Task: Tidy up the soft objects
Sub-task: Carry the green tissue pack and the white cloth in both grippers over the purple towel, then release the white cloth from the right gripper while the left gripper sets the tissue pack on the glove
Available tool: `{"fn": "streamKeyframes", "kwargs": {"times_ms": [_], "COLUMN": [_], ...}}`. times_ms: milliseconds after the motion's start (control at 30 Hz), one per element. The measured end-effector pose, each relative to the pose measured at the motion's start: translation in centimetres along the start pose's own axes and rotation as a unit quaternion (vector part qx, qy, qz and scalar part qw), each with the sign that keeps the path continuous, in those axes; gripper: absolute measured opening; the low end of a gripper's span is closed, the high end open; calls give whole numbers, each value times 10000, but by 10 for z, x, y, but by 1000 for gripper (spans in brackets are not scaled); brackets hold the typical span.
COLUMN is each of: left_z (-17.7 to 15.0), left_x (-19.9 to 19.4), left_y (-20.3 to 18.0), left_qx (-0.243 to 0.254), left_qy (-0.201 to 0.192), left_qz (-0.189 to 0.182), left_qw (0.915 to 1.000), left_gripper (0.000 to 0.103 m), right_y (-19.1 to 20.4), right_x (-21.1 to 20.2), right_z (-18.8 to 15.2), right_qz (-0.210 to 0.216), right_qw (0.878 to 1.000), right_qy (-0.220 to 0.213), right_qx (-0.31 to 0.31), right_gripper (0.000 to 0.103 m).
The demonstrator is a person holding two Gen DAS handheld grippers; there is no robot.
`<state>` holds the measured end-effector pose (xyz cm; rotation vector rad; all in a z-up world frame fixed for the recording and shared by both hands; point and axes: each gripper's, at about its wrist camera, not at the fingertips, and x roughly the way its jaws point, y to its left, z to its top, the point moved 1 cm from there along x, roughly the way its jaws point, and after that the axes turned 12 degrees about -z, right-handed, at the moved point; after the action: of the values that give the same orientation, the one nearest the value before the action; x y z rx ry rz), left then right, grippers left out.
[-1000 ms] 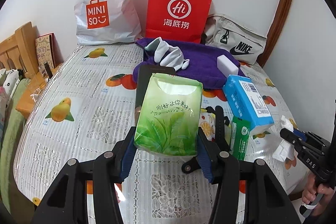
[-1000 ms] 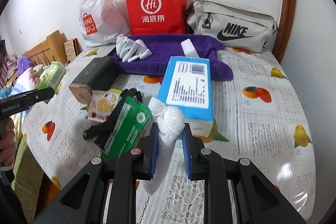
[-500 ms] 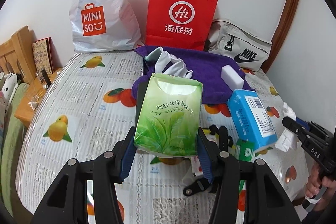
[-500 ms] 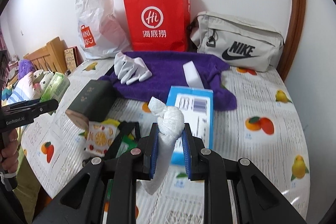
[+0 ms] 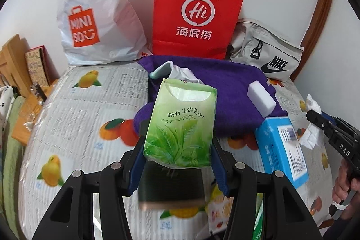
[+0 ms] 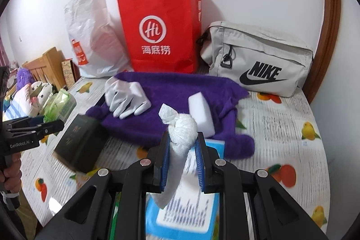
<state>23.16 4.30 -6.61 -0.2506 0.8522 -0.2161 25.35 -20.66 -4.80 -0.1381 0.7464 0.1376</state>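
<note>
My left gripper (image 5: 178, 145) is shut on a green tissue pack (image 5: 181, 123), held up above the table. The same pack (image 6: 59, 106) and left gripper (image 6: 48, 126) show at the left edge of the right wrist view. My right gripper (image 6: 182, 145) is shut on a knotted white cloth bundle (image 6: 181, 134), which hangs down between the jaws; that right gripper (image 5: 319, 120) appears at the right of the left wrist view. Ahead lie a purple towel (image 6: 180, 96) with white gloves (image 6: 126, 100) and a white sponge block (image 6: 201, 111) on it.
Against the wall stand a white plastic bag (image 5: 94, 12), a red paper bag (image 6: 162, 30) and a grey Nike pouch (image 6: 258, 55). A blue box (image 5: 283, 147) and a dark box (image 6: 79, 144) lie on the fruit-print tablecloth (image 5: 74, 109). A wooden headboard (image 6: 45, 64) is left.
Both grippers have moved forward over the table toward the purple towel and bags, which look larger and nearer. Each keeps its hold on its item.
</note>
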Motion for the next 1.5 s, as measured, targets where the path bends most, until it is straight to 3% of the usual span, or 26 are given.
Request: {"fn": "streamKeyframes", "kwargs": {"times_ms": [500,700,1133,1500], "left_z": [58,71,78,79], "left_x": [74,102,152,161], "left_y": [11,13,12,13], "left_qx": [13,-109,-21,-58], "left_qy": [301,513,1031,1122], "left_qz": [-41,-306,-62,-70], "left_qw": [9995,9982,9947,9936], "left_gripper": [51,51,52,53], "right_y": [-27,-30,-22,-11], "right_x": [85,119,175,193], "right_z": [46,53,58,59], "right_qz": [-249,-211,-162,-45], "right_qw": [9994,9989,9956,9934], "right_qy": [254,429,888,1083], "right_qx": [-4,28,-259,-375], "right_gripper": [21,21,22,23]}}
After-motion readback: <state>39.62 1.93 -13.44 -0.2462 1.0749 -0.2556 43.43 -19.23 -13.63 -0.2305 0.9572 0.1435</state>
